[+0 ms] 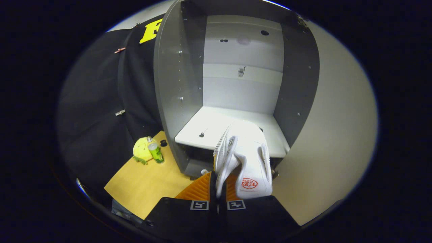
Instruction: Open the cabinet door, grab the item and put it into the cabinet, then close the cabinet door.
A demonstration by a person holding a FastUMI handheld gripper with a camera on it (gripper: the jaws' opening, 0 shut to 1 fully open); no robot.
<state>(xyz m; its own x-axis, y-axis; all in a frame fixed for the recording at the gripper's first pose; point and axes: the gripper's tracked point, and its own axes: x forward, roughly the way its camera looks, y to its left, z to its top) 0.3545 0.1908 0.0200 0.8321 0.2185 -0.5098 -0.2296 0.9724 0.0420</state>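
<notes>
cabinet (182,84) open, shelves bare | jaws pinch white shoe (248,158) by shelf

Shoe (248,158) heel hides the cabinet (175,84) shelf's front middle and the jaws' tips, so grip contact can't be confirmed; small bits on the back panel too tiny to identify.
</notes>
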